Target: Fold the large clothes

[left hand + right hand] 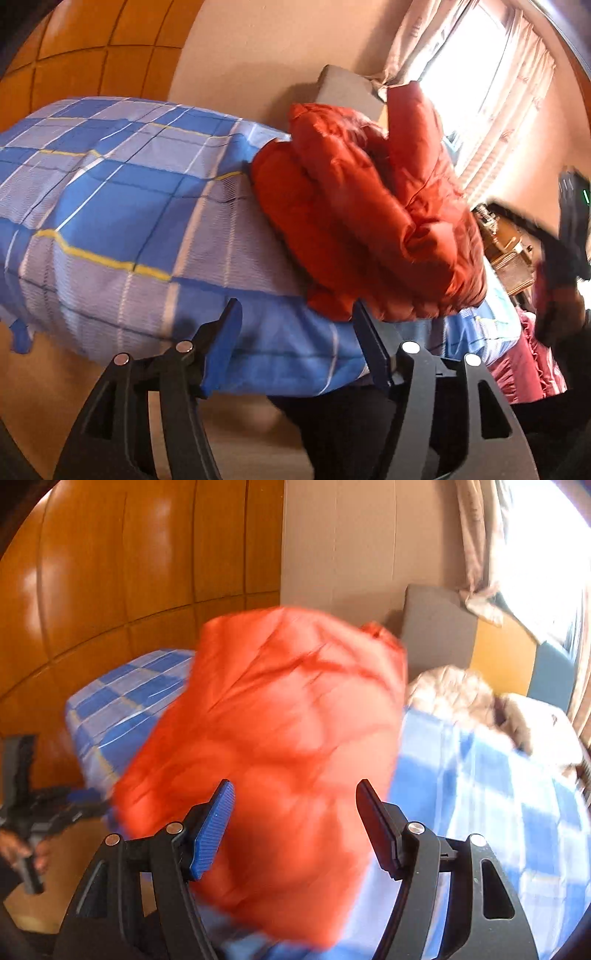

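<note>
On the left of the left wrist view stood a wooden wardrobe [85, 40], and below it the bed [110, 206] stretched across under a blue checked sheet with thin yellow lines. The left gripper [295, 332] hung over the near edge of the bed with its jaws apart and nothing between the pads. Just beyond its tips lay the orange padded jacket [369, 206], bundled in thick folds on the sheet, near the bed's right end. Behind the jacket a grey box [343, 88] stood against the wall, and farther right a curtain [517, 110] hung beside a bright window. At the far right edge the right gripper [569, 229] showed as a dark blur. In the right wrist view the right gripper [295, 812] also stood with jaws spread, pressing on nothing, the jacket [280, 720] blurred behind them, and a pale garment [461, 698] lay on the sheet to the right.
</note>
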The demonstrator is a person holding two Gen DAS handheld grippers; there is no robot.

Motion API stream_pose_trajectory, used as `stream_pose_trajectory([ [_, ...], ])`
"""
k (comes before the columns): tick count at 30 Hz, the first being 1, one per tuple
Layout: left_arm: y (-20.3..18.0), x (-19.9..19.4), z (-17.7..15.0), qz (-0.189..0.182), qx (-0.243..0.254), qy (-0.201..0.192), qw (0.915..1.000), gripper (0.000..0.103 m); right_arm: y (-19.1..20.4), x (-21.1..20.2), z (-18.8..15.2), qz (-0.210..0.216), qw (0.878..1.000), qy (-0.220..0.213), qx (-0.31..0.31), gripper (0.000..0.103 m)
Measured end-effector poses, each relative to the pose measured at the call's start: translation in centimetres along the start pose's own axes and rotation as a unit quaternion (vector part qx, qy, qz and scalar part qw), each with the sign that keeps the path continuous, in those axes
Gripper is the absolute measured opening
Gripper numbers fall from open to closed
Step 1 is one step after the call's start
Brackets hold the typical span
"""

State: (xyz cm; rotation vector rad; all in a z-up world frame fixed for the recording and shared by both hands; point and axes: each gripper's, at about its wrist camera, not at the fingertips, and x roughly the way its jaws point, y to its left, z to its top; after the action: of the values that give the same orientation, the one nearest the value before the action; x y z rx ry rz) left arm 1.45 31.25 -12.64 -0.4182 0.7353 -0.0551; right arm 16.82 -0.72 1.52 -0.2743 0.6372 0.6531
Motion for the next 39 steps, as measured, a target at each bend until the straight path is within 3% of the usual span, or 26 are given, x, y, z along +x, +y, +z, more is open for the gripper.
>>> stream_pose_trajectory([
  [6, 2.2, -1.8, -2.6, 0.081, -0.022, 0.014, 0.9964, 0.069, -1.4, 6.1, 6.8, 0.004, 0.998, 0.000, -0.066, 0.068],
  [10, 4.6, -2.5, -4.5, 0.129, -0.057, 0.034, 0.9894, 0.070, -0.6, 9.9, 9.3, 0.046, 0.992, 0.033, -0.113, 0.068],
  [16, 6.3, -2.7, -5.5, 0.167, -0.080, 0.046, 0.9817, 0.070, 3.7, 15.4, 9.6, 0.073, 0.973, 0.099, -0.196, 0.068],
  [20, 6.6, -2.5, -5.4, 0.170, -0.091, 0.043, 0.9802, 0.069, 6.9, 19.0, 8.5, 0.076, 0.954, 0.153, -0.246, 0.068],
  [23, 6.4, -2.2, -5.0, 0.167, -0.095, 0.041, 0.9805, 0.069, 8.0, 21.3, 6.9, 0.062, 0.948, 0.168, -0.264, 0.068],
  [30, 4.3, -2.8, -3.4, 0.144, -0.079, 0.013, 0.9864, 0.070, 7.7, 21.8, 5.4, 0.043, 0.950, 0.159, -0.265, 0.067],
  [34, 2.6, -3.3, -1.8, 0.130, -0.059, -0.011, 0.9897, 0.074, 6.7, 19.0, 6.3, 0.020, 0.964, 0.114, -0.238, 0.081],
  [39, 0.9, -3.3, -0.7, 0.113, -0.042, -0.017, 0.9925, 0.080, 4.7, 14.5, 7.0, 0.026, 0.980, 0.081, -0.180, 0.089],
])
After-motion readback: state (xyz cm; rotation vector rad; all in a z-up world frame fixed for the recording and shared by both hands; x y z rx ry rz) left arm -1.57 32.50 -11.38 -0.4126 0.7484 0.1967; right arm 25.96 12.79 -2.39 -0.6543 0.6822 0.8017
